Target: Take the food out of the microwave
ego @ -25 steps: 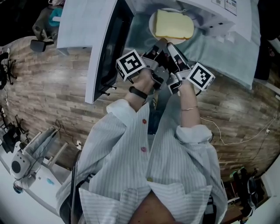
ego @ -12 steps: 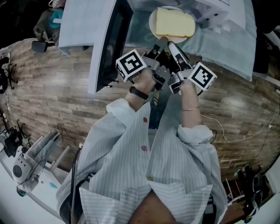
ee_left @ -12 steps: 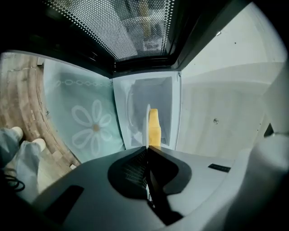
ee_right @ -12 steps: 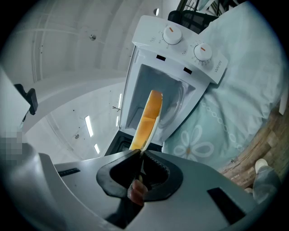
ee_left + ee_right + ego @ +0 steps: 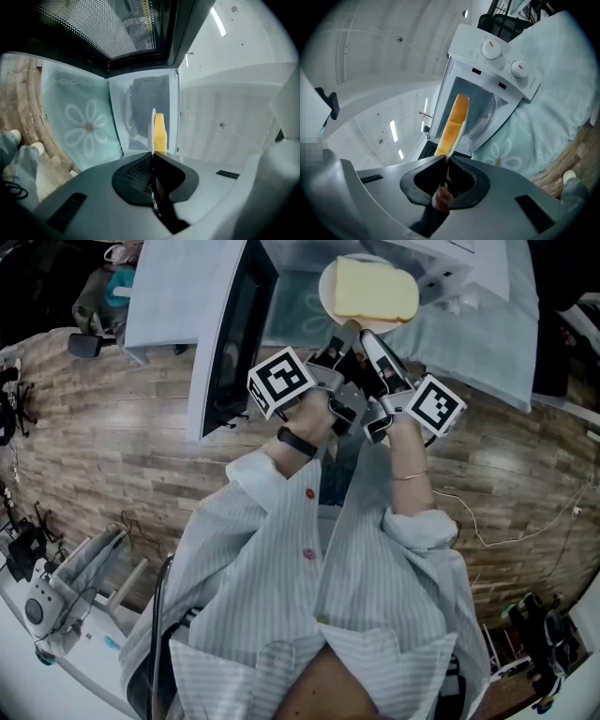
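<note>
A white plate (image 5: 325, 292) carries a yellow slab of food (image 5: 375, 289). It hangs in front of the open white microwave (image 5: 456, 266), over the teal flowered cloth (image 5: 295, 307). My left gripper (image 5: 341, 334) and right gripper (image 5: 367, 337) sit side by side, each shut on the plate's near rim. In the left gripper view the plate (image 5: 151, 127) is seen edge-on, rising from the jaws of the left gripper (image 5: 153, 157), with the food (image 5: 160, 133) beside it. In the right gripper view the right gripper (image 5: 444, 159) clamps the rim under the food (image 5: 453, 123).
The microwave door (image 5: 220, 343) stands open to the left of my left gripper. Its cavity (image 5: 146, 105) and turntable lie just behind the plate. Control knobs (image 5: 491, 48) face the right gripper. Wooden floor (image 5: 112, 427) with a thin cable (image 5: 506, 532) lies below.
Both grippers and the plate with the food have risen slightly together. Both grips on the rim are unchanged.
</note>
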{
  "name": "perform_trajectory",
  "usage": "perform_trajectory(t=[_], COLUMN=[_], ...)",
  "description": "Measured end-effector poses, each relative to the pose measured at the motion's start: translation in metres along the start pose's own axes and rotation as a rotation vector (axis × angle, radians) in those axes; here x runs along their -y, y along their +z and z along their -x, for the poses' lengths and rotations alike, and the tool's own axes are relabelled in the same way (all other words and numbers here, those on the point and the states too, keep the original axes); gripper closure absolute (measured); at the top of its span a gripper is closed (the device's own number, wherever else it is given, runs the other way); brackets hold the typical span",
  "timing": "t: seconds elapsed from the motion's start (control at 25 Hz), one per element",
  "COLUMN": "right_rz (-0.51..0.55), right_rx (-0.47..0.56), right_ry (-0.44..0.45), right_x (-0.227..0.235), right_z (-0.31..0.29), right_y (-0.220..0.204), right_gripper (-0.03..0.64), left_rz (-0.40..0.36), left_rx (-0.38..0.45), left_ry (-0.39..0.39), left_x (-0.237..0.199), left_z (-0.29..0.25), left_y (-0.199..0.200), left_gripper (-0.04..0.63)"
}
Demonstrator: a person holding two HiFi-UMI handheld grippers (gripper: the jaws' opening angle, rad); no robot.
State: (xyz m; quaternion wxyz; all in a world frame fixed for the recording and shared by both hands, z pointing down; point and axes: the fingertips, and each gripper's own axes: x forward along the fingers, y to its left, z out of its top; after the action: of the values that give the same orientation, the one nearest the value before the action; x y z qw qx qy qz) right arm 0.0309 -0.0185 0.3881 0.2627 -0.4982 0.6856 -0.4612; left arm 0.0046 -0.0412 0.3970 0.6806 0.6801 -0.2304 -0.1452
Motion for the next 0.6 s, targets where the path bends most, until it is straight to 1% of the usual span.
perform_trajectory(t=[0.2,0.6], right_rz=[0.019,0.006], right_rx=[-0.001,-0.003], right_ry=[0.002,-0.007], right_x=[-0.011,-0.015], right_z=[0.002,0.004], right_y=[0.006,0.008], right_gripper=[0.569,0.569], left_rz=[-0.002,-0.012], left_rx=[0.01,0.02], left_ry=[-0.01,0.002], left_x=[0.012,0.021], left_z=[0.001,0.003], left_y=[0.0,0.0], left_gripper=[0.58,0.58])
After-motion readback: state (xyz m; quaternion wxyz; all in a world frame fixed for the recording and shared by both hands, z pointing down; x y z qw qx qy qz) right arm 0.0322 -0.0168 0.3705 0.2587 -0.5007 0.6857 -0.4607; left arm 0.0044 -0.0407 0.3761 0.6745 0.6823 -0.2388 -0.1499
